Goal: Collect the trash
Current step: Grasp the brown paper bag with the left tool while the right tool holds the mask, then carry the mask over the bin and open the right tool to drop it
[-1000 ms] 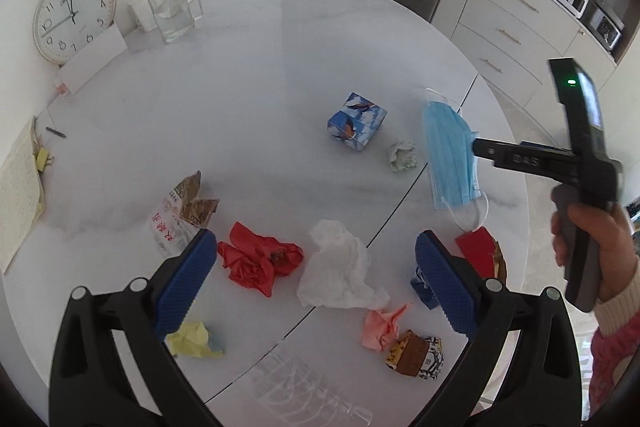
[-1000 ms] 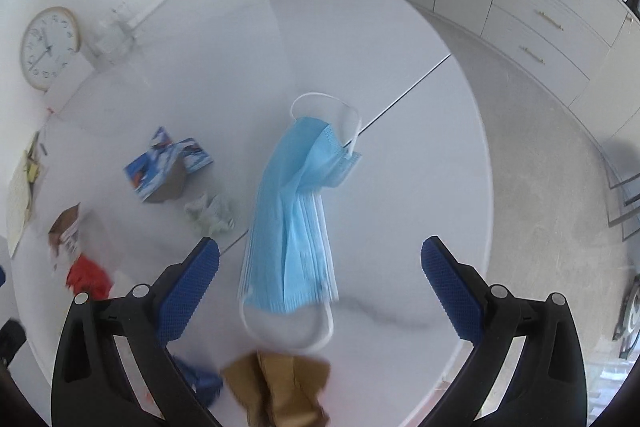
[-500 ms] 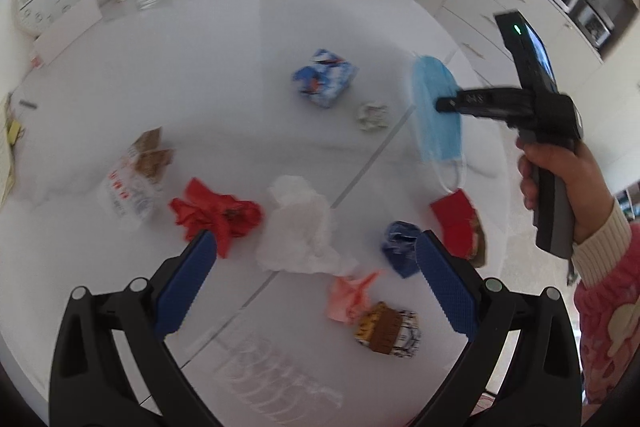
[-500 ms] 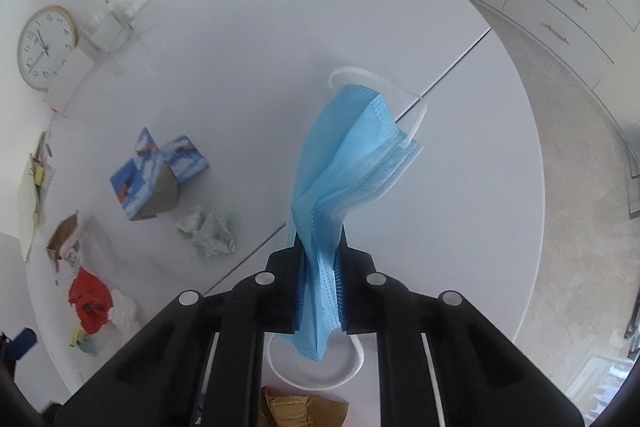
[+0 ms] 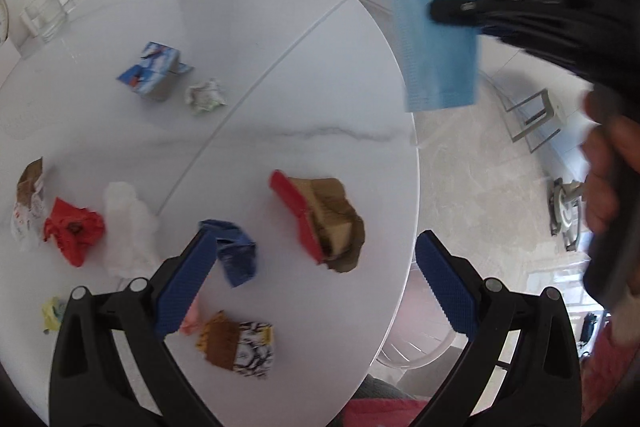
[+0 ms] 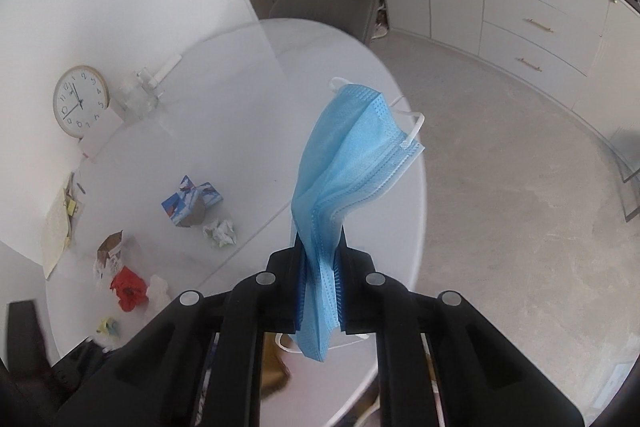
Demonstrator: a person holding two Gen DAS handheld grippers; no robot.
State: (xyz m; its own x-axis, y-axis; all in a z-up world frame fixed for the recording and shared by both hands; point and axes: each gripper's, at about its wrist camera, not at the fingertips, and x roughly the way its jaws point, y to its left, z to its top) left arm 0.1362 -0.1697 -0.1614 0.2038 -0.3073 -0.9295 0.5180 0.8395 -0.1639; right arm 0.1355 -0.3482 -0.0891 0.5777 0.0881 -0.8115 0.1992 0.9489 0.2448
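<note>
Many bits of trash lie on the tabletop (image 5: 280, 27); the red-and-brown wrapper (image 5: 320, 219) sits between the spread, empty left gripper (image 5: 312, 283) fingers. The right gripper (image 6: 320, 291) is clenched on the blue mask (image 6: 344, 163), lifted off the tabletop. Most trash is left.

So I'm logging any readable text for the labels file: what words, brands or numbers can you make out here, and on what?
Wall clock: numerals "1" to "12" around the dial, only some legible.
White and brown wrapper: red print, too blurred to read.
Blue carton: picture only, no legible words.
Black and white patterned wrapper: pattern only, nothing readable.
Paper sheet at the table edge: writing too small to read.
Blue mask in the right tongs: no text.
</note>
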